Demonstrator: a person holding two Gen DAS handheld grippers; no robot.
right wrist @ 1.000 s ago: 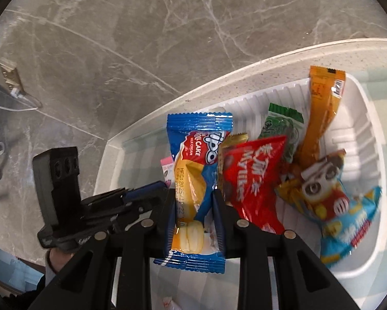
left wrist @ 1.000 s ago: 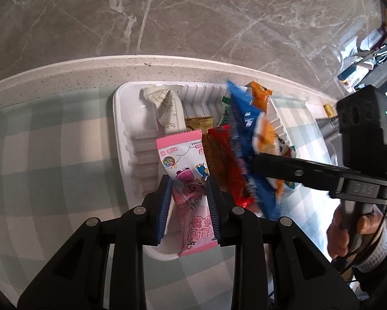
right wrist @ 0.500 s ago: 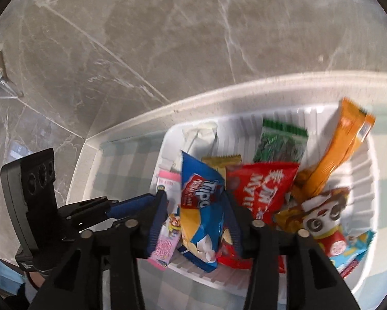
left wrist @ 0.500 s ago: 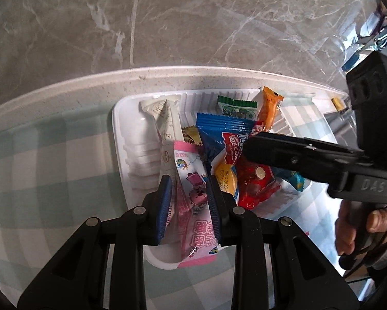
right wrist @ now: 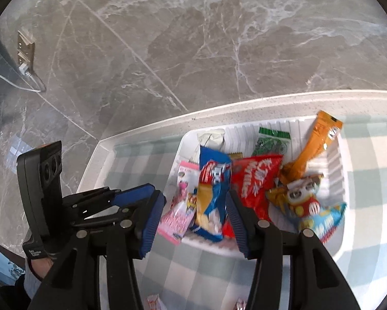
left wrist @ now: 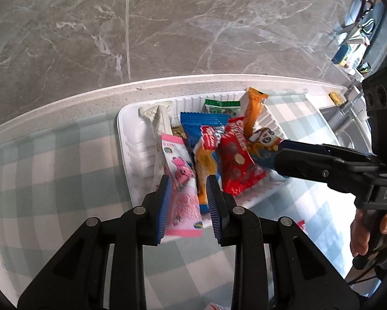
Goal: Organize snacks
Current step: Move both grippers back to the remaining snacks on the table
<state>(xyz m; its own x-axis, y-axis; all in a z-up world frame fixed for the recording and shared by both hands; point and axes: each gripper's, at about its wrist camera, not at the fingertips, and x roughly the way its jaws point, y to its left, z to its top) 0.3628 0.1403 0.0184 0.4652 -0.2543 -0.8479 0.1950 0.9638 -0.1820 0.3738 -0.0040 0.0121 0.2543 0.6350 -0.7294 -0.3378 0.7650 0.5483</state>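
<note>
Placement step, both packets just about delivered into the white tray point(left wrist: 131, 155) on the checked surface point(left wrist: 51, 160).

Left gripper point(left wrist: 188, 201): jaws part open around the pink packet point(left wrist: 183, 188). The left pad looks against its edge, there is a gap on the right side, so probably let go. Packet lies at the tray's near-left side, its lower end hanging over the near rim.

Right gripper point(right wrist: 193, 211): jaws wide apart either side of the blue packet point(right wrist: 214, 193), not touching it as far as can be seen. Blue packet rests in the tray, leaning on the red packet point(right wrist: 255, 178).

Also in the tray: green packet point(right wrist: 270, 142), orange stick point(right wrist: 317, 144), panda packet point(right wrist: 299, 199) at the right, white packet point(left wrist: 157, 121) at the back left. Tray is crowded, packets overlap.

Judgement: drop-off almost done. Next move calls for pulling both grippers straight back so the pads don't drag packets out, the pink one especially since it overhangs the rim. Then reach for remaining snacks. Small wrappers point(right wrist: 152, 302) show at the bottom edge of the right view, too blurred to identify.
</note>
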